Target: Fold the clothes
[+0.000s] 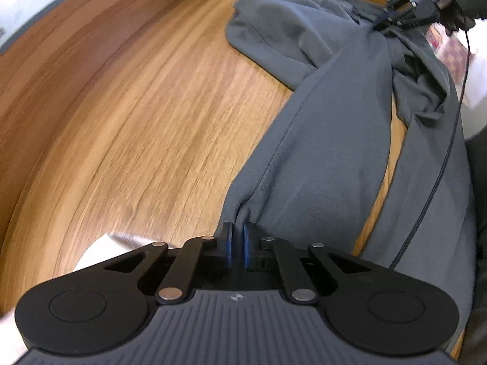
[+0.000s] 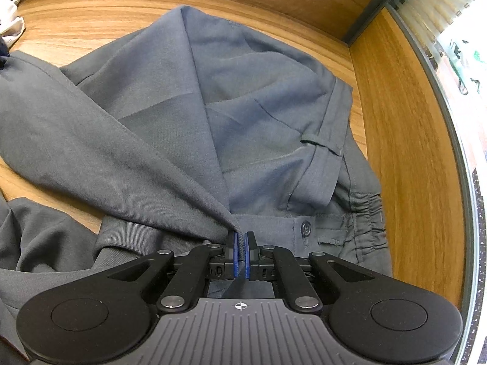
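Both cams sit just behind their own claw and look steeply down, very close to the wooden brown surface (image 1: 127, 127). Left wrist view faces along a trouser leg toward the right claw (image 1: 385, 19) far off. Both views share the grey fabric trousers (image 2: 249, 127).

Grey trousers (image 2: 188, 115) lie rumpled and partly folded on the wooden table (image 1: 137, 115).

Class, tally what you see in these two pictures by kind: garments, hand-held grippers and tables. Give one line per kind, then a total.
Grey trousers: 1
Hand-held grippers: 2, left and right, each shut on the trousers
Wooden table: 1
Total: 4
A pale cloth shows at a corner of the right view, too unclear to count.
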A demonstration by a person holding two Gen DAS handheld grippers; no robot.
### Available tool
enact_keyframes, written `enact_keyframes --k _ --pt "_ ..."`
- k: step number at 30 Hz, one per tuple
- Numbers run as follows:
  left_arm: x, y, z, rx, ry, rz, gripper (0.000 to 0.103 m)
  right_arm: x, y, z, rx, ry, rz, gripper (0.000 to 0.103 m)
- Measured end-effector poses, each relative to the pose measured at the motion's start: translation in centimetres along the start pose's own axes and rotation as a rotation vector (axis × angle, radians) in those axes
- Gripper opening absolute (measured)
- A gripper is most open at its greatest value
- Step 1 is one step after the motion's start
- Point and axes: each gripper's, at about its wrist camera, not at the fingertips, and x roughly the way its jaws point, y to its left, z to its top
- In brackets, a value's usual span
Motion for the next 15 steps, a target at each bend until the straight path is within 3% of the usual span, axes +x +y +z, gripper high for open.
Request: enact_keyframes --k 4,9,13,15 --pt "-3.5 -0.3 -0.4 -0.083 -0.076 0.032 0.005 -0.7 -0.1 0.2 -0.002 -0.019 -0.010 0.006" --pt "-8.8 -1.9 -0.7 -0.110 -0.181 0.111 0.005 -1.9 -0.3 0.4 0.003 -0.060 -0.023 0.006" --pt "-12.0 -4.3 -1.5 -0.134 -0.226 0.262 0.002 -3.4 -0.4 0.9 -0.006 -0.117 -0.039 0.006" --pt "-13.7 -5.3 -2.3 -0.194 -0.257 0.348 0.000 -4.7 -0.1 1.0 -0.011 -0.148 -0.048 0.005"
